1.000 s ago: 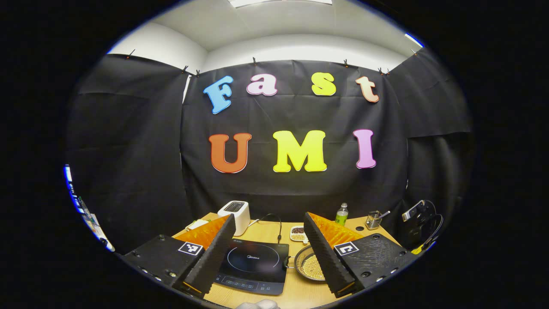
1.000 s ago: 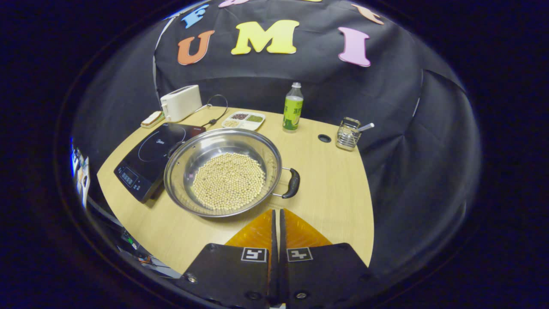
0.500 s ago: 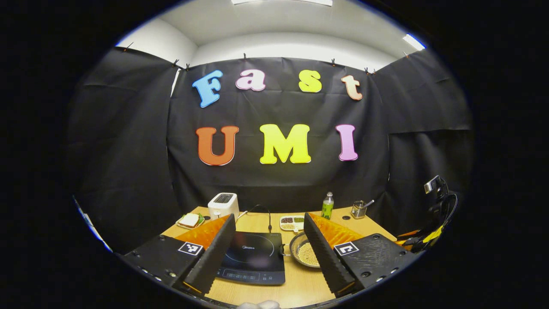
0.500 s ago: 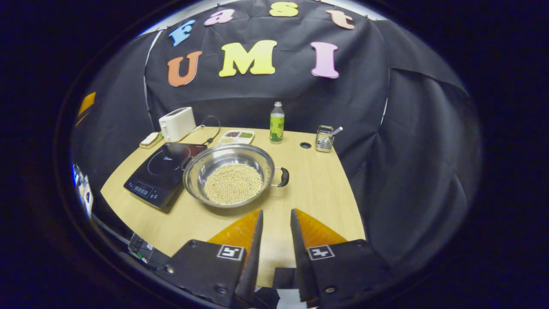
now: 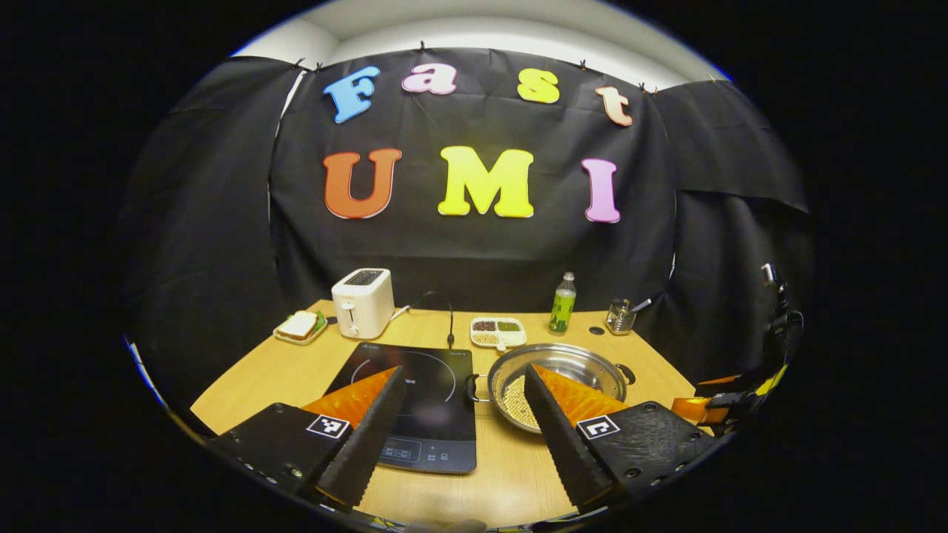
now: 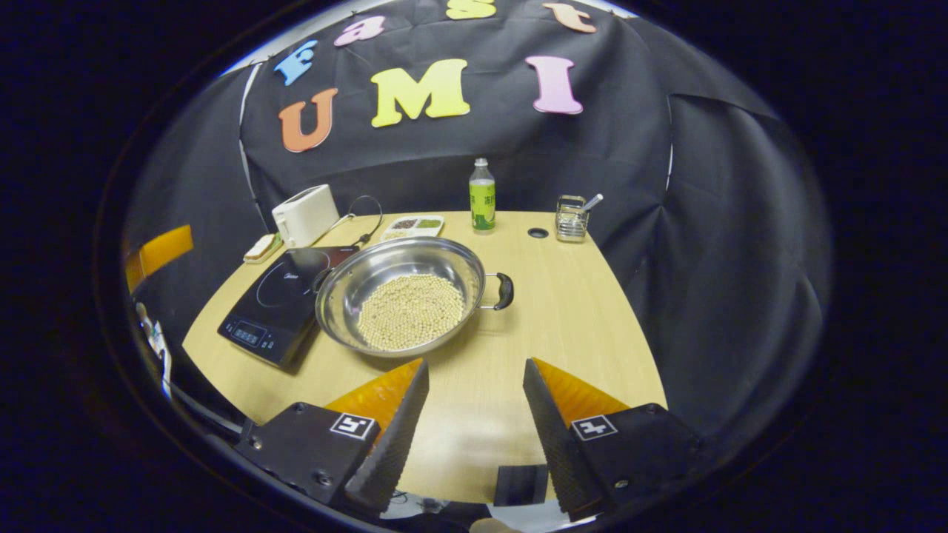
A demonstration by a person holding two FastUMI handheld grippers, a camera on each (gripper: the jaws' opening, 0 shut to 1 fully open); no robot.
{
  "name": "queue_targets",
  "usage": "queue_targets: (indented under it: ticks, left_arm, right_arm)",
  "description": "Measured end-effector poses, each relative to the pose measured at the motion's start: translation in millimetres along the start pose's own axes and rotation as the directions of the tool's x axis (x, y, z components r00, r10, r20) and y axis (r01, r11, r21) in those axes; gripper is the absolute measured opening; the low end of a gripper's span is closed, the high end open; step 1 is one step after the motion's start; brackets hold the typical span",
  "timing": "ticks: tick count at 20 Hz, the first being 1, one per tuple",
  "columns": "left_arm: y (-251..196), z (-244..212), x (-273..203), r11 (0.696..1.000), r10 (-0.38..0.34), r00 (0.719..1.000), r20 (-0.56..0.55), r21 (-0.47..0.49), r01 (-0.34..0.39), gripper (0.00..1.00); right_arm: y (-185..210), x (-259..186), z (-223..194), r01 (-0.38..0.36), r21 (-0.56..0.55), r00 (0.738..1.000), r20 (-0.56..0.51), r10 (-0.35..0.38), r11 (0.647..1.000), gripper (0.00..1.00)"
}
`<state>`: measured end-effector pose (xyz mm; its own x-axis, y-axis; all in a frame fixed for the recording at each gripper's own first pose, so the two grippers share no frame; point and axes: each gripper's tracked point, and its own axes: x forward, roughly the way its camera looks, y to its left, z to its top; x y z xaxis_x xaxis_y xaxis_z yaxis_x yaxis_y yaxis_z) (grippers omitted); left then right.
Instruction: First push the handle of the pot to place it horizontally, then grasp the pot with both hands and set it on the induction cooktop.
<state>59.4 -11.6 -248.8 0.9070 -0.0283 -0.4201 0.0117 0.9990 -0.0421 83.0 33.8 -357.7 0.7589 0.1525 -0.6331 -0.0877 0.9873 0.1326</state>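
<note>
A steel pot holding pale beans sits on the wooden table, its left side touching the black induction cooktop. One black handle points right and the other lies over the cooktop's edge. My right gripper hovers open, short of the pot, holding nothing. In the left gripper view my left gripper is open above the near table edge, with the cooktop behind its left finger and the pot behind its right finger.
Along the back stand a white toaster, a sandwich plate, a divided dish, a green bottle and a glass holder. A cable hole lies near the bottle. The table curves away at the right.
My right gripper went from shut to open and drew back from the pot. The left gripper's view pulled back and tilted down, bringing more of the table into sight.
</note>
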Motion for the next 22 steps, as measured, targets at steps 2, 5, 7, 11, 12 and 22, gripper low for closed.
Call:
queue_targets:
  ticks: [2, 5, 7, 11, 12, 22]
  left_arm:
    - [-3, -12, 30, 1.0, -0.003, 0.999, -0.038, 0.018, 0.004, 0.95]
    - [-11, -32, 78, 1.0, 0.001, 0.993, -0.115, 0.026, 0.002, 0.96]
    - [-12, -42, 109, 0.999, 0.014, 0.988, -0.152, 0.036, -0.008, 0.96]
    - [-13, -67, 160, 0.998, 0.043, 0.971, -0.233, 0.053, -0.032, 0.96]
    - [-12, -75, 170, 0.998, 0.053, 0.965, -0.256, 0.055, -0.04, 0.95]
    - [-19, -129, 212, 0.997, 0.063, 0.915, -0.399, 0.057, -0.044, 0.96]
  right_arm:
    - [-6, 28, 15, -0.008, 0.012, 1.0, -0.008, 0.009, 1.0, 0.82]
    - [-17, 71, 38, -0.023, 0.019, 0.999, -0.022, 0.024, 1.0, 0.82]
    - [-21, 96, 49, -0.036, 0.016, 0.999, -0.038, 0.037, 0.999, 0.8]
    - [-25, 143, 54, -0.061, -0.012, 0.994, -0.091, 0.059, 0.998, 0.81]
    - [-26, 152, 54, -0.062, -0.015, 0.993, -0.101, 0.06, 0.998, 0.81]
    - [-25, 194, 45, -0.109, -0.029, 0.974, -0.202, 0.101, 0.994, 0.81]
